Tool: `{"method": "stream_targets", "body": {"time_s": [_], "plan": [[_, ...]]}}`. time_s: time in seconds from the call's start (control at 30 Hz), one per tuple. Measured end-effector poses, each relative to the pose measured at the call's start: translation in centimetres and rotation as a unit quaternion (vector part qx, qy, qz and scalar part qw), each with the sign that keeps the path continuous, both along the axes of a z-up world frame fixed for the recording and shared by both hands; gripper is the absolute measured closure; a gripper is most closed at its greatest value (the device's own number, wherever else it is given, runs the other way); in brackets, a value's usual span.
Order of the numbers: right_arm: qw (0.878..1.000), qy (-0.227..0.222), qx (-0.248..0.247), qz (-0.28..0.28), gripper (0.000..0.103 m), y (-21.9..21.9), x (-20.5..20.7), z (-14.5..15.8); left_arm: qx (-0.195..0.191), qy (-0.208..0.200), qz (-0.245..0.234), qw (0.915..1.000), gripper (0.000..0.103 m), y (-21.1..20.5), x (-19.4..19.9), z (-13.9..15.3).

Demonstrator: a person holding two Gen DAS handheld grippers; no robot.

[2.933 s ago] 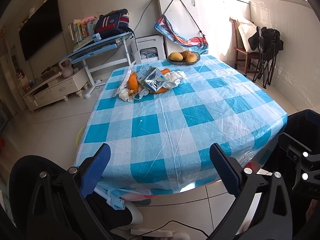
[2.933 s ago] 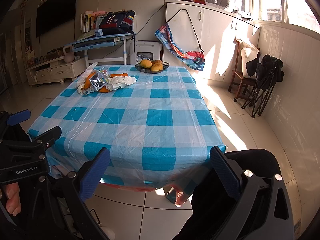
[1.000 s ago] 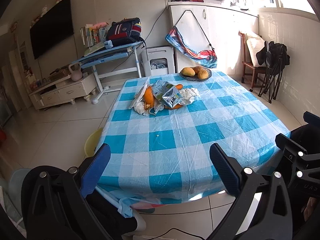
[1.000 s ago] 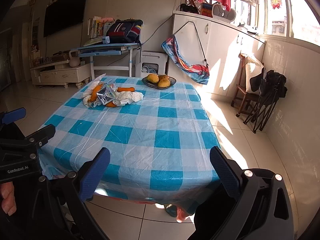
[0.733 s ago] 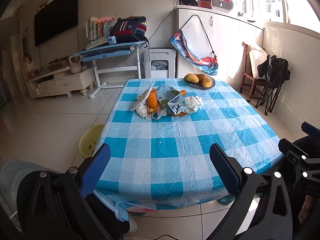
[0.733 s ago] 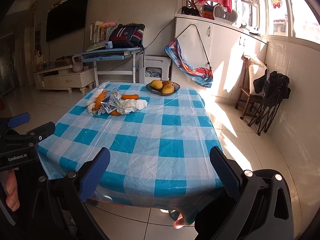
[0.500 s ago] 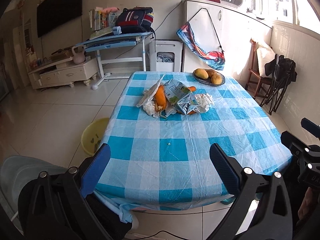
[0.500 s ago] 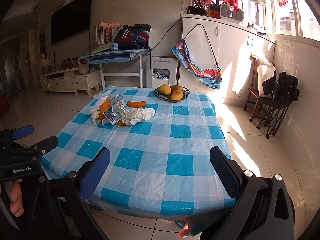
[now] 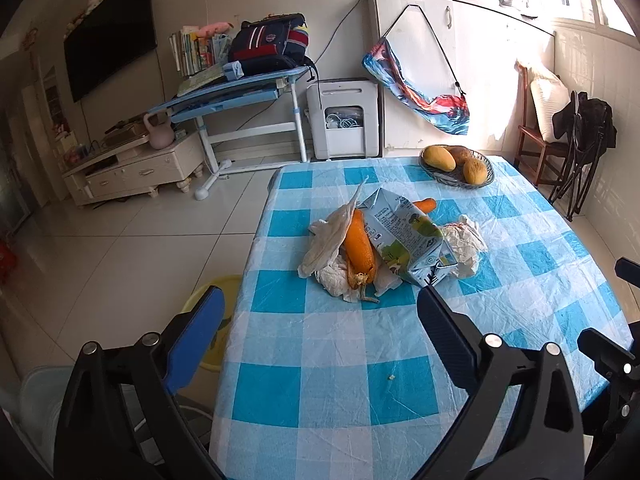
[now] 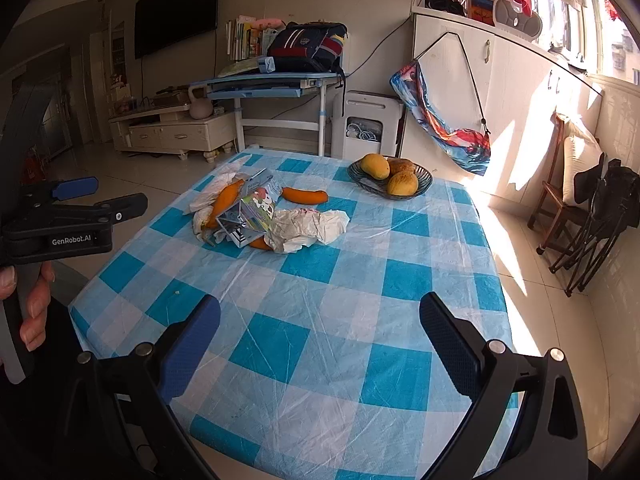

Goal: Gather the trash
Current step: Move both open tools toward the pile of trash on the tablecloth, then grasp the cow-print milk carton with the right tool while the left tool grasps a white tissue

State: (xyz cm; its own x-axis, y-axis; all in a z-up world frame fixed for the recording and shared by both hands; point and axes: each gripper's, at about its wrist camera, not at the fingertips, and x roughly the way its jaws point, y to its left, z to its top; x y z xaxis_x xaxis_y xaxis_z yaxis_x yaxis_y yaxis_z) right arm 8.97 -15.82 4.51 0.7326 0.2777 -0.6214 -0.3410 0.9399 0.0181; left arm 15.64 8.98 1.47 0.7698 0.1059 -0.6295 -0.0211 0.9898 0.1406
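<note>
Over the near table edge, both grippers spread and empty, closer to the trash than a moment ago.

At six o'clock the left gripper (image 9: 316, 320) hangs with its jaws wide apart; the right gripper (image 10: 320, 320) is likewise spread and holds nothing. Within the last second both views have moved in and risen over the checked tablecloth (image 9: 360, 360). At twelve o'clock, mid-table, lies the trash pile (image 9: 384, 248): a crushed carton (image 9: 404, 236), crumpled paper (image 10: 308, 226), a plastic bag (image 9: 332, 236), and carrots (image 9: 358, 246) tangled among them. Farther, at one o'clock, sits a fruit bowl (image 9: 456, 168). Nothing is collected yet; the approach seems underway.
</note>
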Motion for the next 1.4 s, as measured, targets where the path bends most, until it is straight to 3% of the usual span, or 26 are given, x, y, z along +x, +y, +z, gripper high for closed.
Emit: {"method": "stream_targets", "body": {"time_s": [0.17,0.57,0.63,0.77,0.83,1.0,1.1,1.17,1.27,1.4], "plan": [[0.999,-0.006,0.007,0.038,0.008,1.0,1.6,0.5,0.018,0.008,-0.016,0.9997,0.019,-0.3,2.6,-0.3],[0.993,0.001,0.048,0.112,0.010,3.8,6.7,1.0,0.018,0.028,-0.015,0.9993,0.026,0.6,7.4,-1.6],[0.990,0.013,0.058,0.125,0.023,4.3,7.8,0.9,0.017,0.032,-0.015,0.9992,0.027,0.7,8.0,-2.0],[0.986,0.032,0.069,0.149,0.035,5.5,9.9,0.6,0.019,0.044,-0.011,0.9988,0.032,0.7,9.3,-2.8],[0.983,0.049,0.077,0.159,0.046,6.1,11.1,0.4,0.019,0.054,-0.007,0.9983,0.035,0.8,10.0,-3.3],[0.978,0.085,0.080,0.174,0.052,7.6,13.2,-0.5,0.016,0.068,-0.005,0.9975,0.044,1.1,11.4,-4.2],[0.976,0.108,0.082,0.171,0.052,8.1,14.1,-1.4,0.015,0.078,-0.009,0.9968,0.055,1.2,12.3,-4.7],[0.975,0.119,0.083,0.170,0.052,8.2,14.4,-2.1,0.009,0.090,-0.011,0.9959,0.075,1.3,12.9,-5.2],[0.972,0.132,0.092,0.169,0.053,7.8,14.5,-3.1,-0.006,0.098,-0.009,0.9951,0.092,1.7,13.2,-5.6],[0.970,0.132,0.114,0.172,0.065,7.2,14.2,-3.5,-0.009,0.091,-0.014,0.9957,0.100,1.5,12.8,-5.6]]}}
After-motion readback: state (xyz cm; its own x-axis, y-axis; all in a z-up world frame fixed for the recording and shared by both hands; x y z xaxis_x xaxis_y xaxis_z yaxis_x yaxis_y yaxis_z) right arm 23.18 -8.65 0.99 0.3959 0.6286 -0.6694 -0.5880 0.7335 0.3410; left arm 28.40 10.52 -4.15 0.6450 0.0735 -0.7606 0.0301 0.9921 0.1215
